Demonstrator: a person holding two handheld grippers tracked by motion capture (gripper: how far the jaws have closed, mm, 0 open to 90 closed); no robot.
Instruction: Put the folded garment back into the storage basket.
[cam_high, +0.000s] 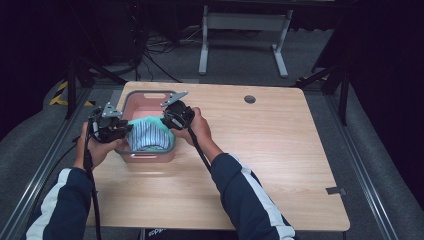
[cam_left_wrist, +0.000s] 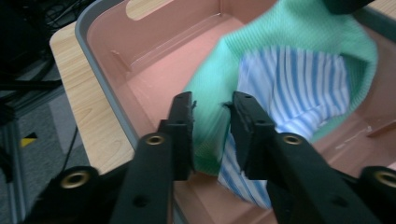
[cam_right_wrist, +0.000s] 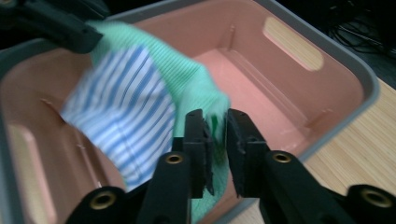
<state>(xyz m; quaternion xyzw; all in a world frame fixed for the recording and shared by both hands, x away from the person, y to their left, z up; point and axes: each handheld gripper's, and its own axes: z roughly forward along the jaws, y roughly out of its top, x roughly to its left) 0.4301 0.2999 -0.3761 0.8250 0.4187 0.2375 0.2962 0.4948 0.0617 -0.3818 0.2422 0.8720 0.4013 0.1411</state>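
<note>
Together, both grippers' fingers pinch a green knit, blue-striped cloth (cam_high: 149, 132) over a pink plastic basin (cam_high: 131, 100).

The right gripper (cam_right_wrist: 215, 135) pinches the green cloth (cam_right_wrist: 198, 88) at lower centre, its striped lining (cam_right_wrist: 121, 116) hanging left inside the pink basket (cam_right_wrist: 299, 88).

- Pink plastic bin (cam_high: 148, 99) wearing a grey rim.
- Folded cloth (cam_high: 150, 132) showing mint-green knit outside, blue-and-white stripes inside.
- Light wood-grain tabletop (cam_high: 260, 150) lying underneath.
</note>
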